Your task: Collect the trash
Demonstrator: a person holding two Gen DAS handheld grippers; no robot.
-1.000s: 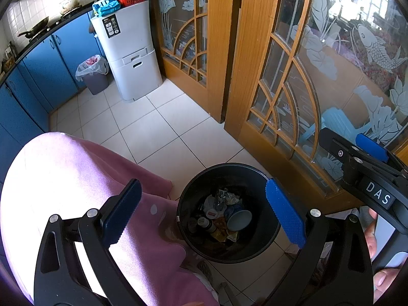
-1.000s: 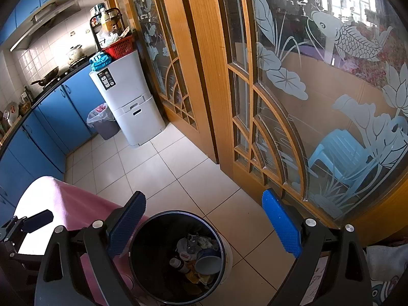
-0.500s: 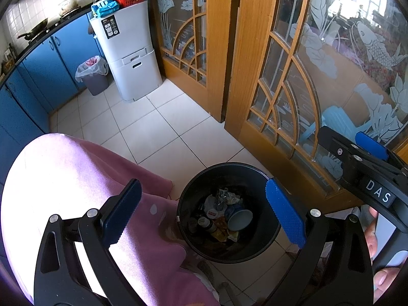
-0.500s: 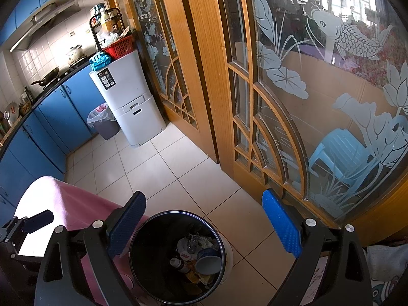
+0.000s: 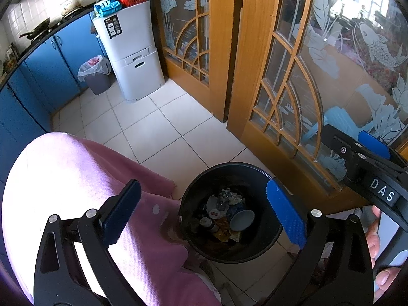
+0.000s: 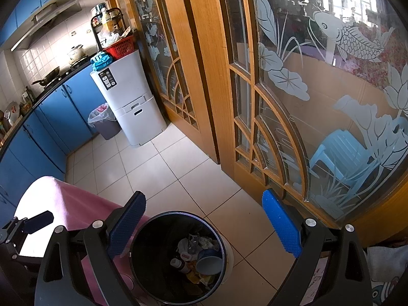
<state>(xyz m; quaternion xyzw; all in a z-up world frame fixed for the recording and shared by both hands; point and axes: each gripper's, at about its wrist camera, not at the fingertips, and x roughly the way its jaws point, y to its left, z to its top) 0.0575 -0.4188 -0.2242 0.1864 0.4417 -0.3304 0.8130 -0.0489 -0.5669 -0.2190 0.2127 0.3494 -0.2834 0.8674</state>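
Observation:
A black round trash bin (image 5: 193, 196) stands on the tiled floor beside a table with a pink cloth (image 5: 76, 178). It holds trash (image 5: 224, 214): a blue cup, small bottles, crumpled wrappers. My left gripper (image 5: 201, 213) is open and empty, held above the bin. My right gripper (image 6: 204, 229) is open and empty, also above the bin (image 6: 150, 255), with the trash (image 6: 196, 257) below it. The right gripper shows at the right edge of the left wrist view (image 5: 367, 158).
Wooden doors with etched glass (image 5: 306, 63) stand right behind the bin. A white cabinet (image 5: 132, 48) and a small lined bin (image 5: 95, 74) stand by blue kitchen cupboards (image 5: 51, 66) at the far left. Pale floor tiles (image 5: 163, 127) lie between.

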